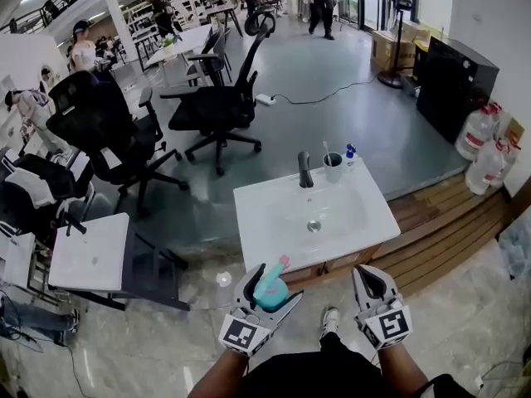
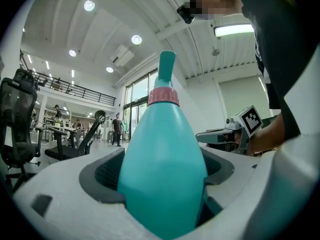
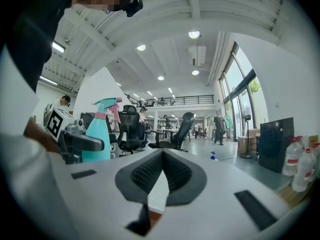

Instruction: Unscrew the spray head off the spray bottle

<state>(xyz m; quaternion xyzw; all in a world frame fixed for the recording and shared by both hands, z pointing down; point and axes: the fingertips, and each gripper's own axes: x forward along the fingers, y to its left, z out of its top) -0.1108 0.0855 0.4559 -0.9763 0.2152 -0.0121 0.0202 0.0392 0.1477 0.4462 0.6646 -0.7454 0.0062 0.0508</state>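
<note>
Step in hand, as I read it: holding the bottle ready, unscrewing not begun. The spray head (image 2: pixel 165 74) sits on its pink collar (image 2: pixel 163 97) with nothing touching it.

The left gripper (image 1: pixel 270 298) has its jaws pinching the teal spray bottle (image 2: pixel 162 169) round the fat lower body. The bottle is in the air on the person's side of the sink (image 1: pixel 265 201), just short of its front edge and not over the basin.

The right gripper (image 1: pixel 371 274) has its jaws pressed together with nothing in them. It is also short of the sink's front edge, apart from the bottle.

Next move calls for spreading the right jaws, closing them on the head or collar and twisting while the left holds the body steady.

The bottle's long axis is about upright, head on top. The pink trigger seems to face the sink, but it is too small to be sure.
</note>
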